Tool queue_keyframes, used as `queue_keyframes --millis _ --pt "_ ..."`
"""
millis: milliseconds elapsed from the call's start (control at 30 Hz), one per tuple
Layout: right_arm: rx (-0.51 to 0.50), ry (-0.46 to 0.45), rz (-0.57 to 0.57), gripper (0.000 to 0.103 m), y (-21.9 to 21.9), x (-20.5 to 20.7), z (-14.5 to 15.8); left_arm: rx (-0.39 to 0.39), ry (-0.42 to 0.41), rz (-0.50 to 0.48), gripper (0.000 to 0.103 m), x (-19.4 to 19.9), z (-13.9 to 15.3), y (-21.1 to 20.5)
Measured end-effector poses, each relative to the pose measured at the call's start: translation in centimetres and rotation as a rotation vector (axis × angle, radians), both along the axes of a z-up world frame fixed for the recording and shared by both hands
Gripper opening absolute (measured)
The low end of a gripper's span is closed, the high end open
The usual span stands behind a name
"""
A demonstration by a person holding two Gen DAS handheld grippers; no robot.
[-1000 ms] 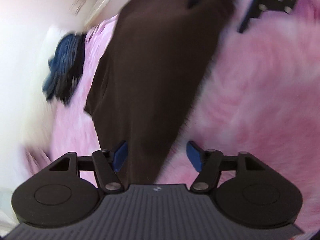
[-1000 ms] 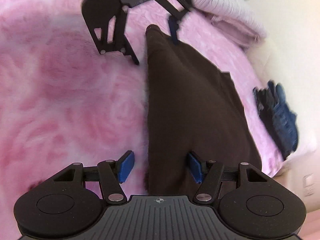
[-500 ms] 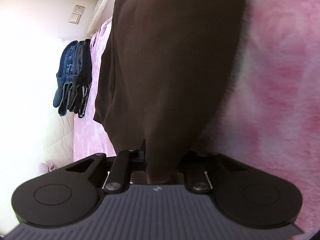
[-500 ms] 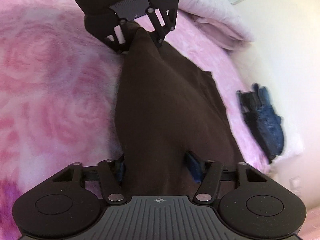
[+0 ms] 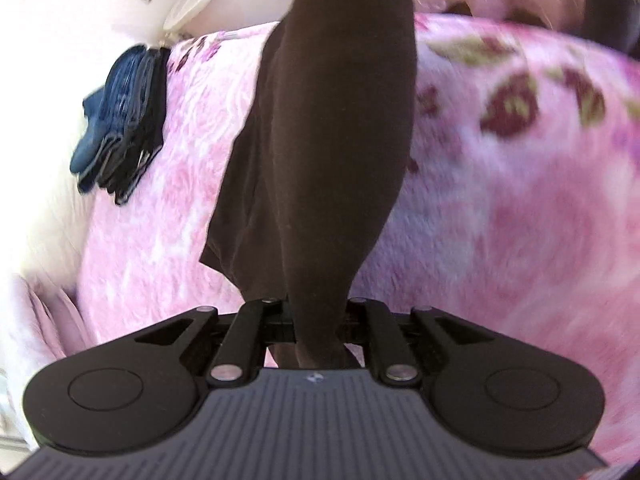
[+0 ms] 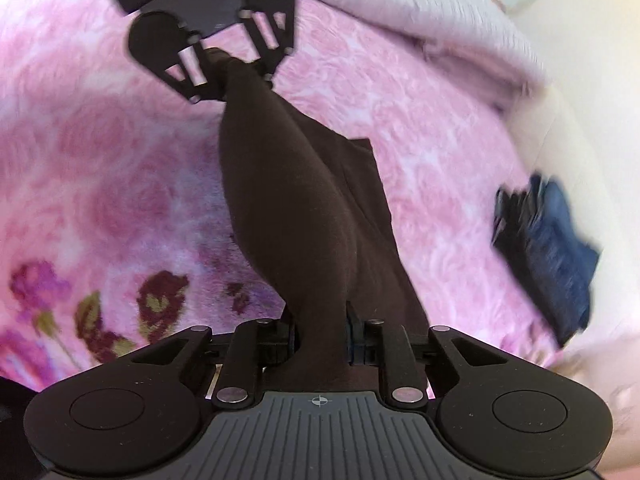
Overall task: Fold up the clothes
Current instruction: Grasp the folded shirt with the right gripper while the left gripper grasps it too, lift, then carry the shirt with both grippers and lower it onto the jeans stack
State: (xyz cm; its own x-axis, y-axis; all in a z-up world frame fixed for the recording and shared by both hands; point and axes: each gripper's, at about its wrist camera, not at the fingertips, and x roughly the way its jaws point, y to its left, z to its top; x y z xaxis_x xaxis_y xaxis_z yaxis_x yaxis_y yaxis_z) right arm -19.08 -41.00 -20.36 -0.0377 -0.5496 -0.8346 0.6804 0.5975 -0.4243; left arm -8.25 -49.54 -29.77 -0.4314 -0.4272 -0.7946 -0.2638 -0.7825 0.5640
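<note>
A dark brown garment (image 5: 328, 128) hangs stretched between my two grippers above a pink flowered blanket (image 5: 500, 208). My left gripper (image 5: 318, 320) is shut on one end of the cloth, which bunches between its fingers. In the right wrist view the same brown garment (image 6: 304, 208) runs from my right gripper (image 6: 320, 332), shut on its near end, up to the left gripper (image 6: 230, 70) at the far end. A loose flap of the cloth droops toward the blanket on one side. The pads of both grippers are hidden by fabric.
Folded dark blue jeans (image 5: 120, 120) lie near the blanket's edge, also seen as blue jeans (image 6: 548, 256) in the right wrist view. A pale lilac folded blanket (image 6: 420, 20) lies at the far side. A cream wall (image 5: 60, 20) borders the bed.
Both grippers went from open around the brown garment to shut on its ends. They have since lifted it off the blanket and pulled it taut between them.
</note>
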Motion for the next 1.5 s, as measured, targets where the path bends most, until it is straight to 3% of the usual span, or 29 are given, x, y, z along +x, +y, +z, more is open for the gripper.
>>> queue_keyframes --millis 200,1000,1233,1500 --pt "0.061 -0.027 -0.014 0.02 -2.3 -0.9 3.0 0.049 -0.031 0.061 0.009 -1.1 2.7 -1.0" --pt "0.059 -0.029 0.061 0.018 -0.9 -2.1 14.8 0.012 -0.035 0.126 0.009 -1.6 15.2 1.6" --pt "0.027 -0.056 0.091 0.018 -2.1 -6.9 16.9 -0.003 -0.04 0.169 0.009 -5.8 17.4 1.4" --pt "0.024 -0.102 0.155 0.018 -4.6 -17.4 18.0 -0.005 -0.08 0.23 0.009 -15.3 18.6 0.2"
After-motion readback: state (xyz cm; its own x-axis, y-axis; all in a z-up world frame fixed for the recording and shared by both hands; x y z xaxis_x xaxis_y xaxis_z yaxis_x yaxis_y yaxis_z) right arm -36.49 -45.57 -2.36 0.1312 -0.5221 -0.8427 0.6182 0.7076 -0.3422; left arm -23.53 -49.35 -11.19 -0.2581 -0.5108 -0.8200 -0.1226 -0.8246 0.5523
